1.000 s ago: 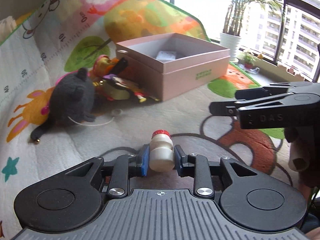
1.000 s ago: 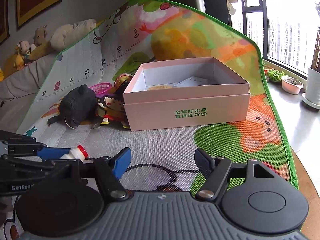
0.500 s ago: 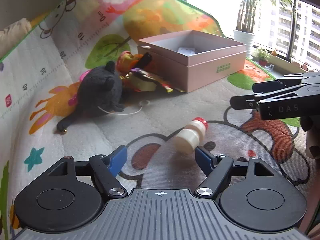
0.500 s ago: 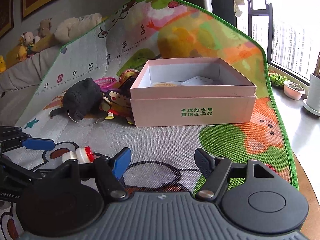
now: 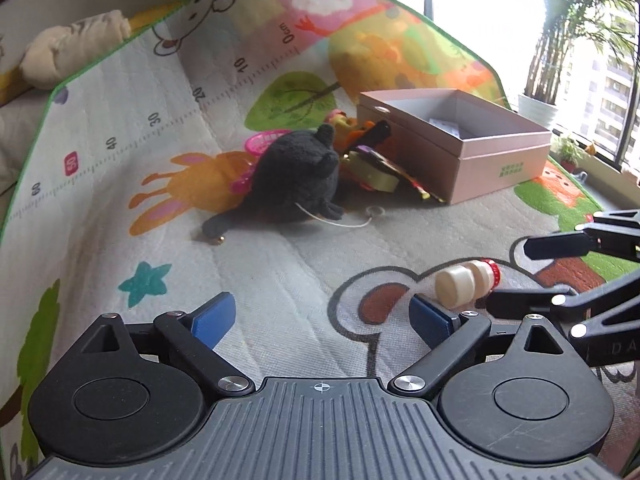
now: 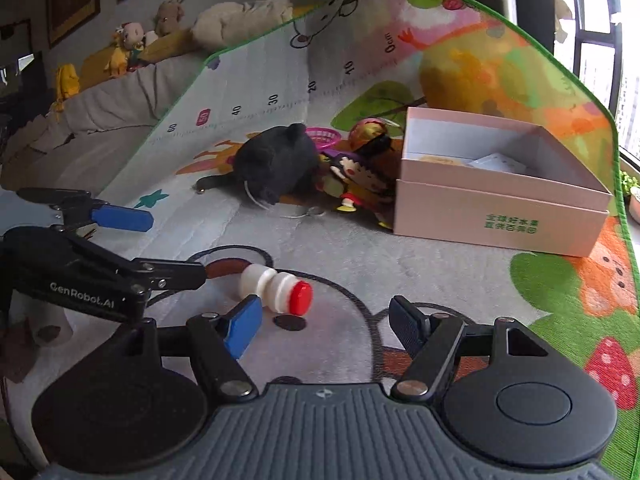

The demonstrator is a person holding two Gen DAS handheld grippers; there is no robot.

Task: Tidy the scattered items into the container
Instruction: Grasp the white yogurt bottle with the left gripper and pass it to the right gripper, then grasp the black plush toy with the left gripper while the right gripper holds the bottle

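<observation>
Toy pile [image 5: 376, 168] half hidden behind black plush [image 5: 298, 180] and pink box [image 5: 480, 160]; single pieces not tellable. Box contents mostly screened by near wall. Green print on box front [image 6: 512, 226] too small to read. Right hand-held gripper [image 5: 560, 276] cut off at left-wrist frame edge.

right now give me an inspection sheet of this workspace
surface: cartoon play mat, far edge propped up
job's things: small white bottle with red cap lying on its side on the mat; open pink box with items inside
clutter: black plush and colourful toys piled beside the box
grippers: left hand-held gripper open, jaws just opened, nothing between them; right hand-held gripper open, empty
cables: nothing seen
surroundings: window, potted plants, plush toys on a sofa back
</observation>
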